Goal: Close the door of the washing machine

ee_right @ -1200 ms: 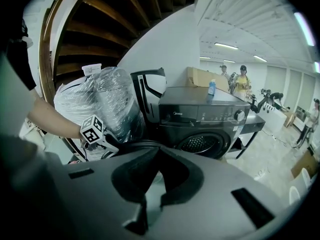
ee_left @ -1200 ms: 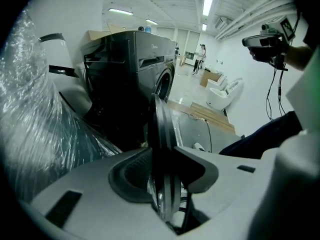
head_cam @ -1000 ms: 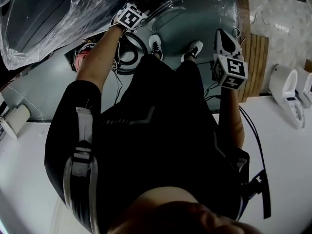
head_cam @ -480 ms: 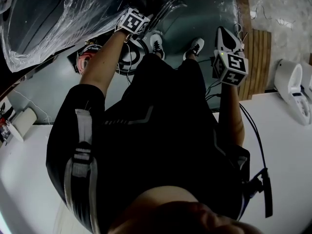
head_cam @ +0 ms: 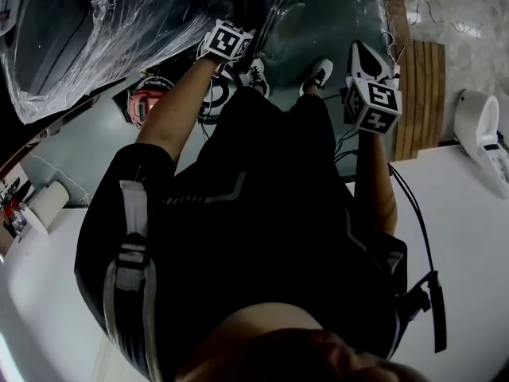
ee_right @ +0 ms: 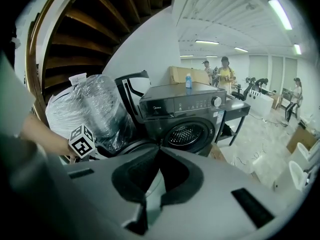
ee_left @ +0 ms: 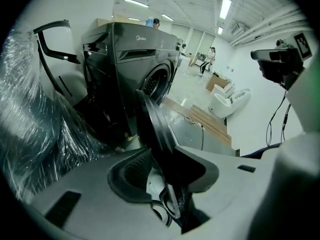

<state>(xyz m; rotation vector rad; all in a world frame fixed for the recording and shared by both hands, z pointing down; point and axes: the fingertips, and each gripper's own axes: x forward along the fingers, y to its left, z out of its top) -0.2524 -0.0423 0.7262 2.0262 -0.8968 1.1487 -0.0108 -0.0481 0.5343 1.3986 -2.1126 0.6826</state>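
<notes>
A person stands looking down at their own black clothing and white shoes [head_cam: 254, 74] on a grey floor [head_cam: 342, 14], with a claw in each hand. Ahead stands a dark grey front-loading washing machine [ee_right: 187, 116]. Its round dark-rimmed door [ee_left: 155, 129] is open, swung well out from the drum opening.

The left claw [ee_left: 161, 151] reaches down at the door's edge. The door's rim runs between its jaws, which have just been opening. They are spread, with a sliver of light showing between the left pad and the rim.

The right claw [ee_right: 159, 150] is held apart from the machine, pointing towards its front. Its jaws are pressed together at the tips, with nothing between them.

A large bundle wrapped in clear plastic film [ee_right: 95, 109] sits just beside the machine, on the side where the door hangs. A small blue bottle [ee_right: 188, 81] stands on top of the machine. Several people stand far off in the bright room behind.
</notes>
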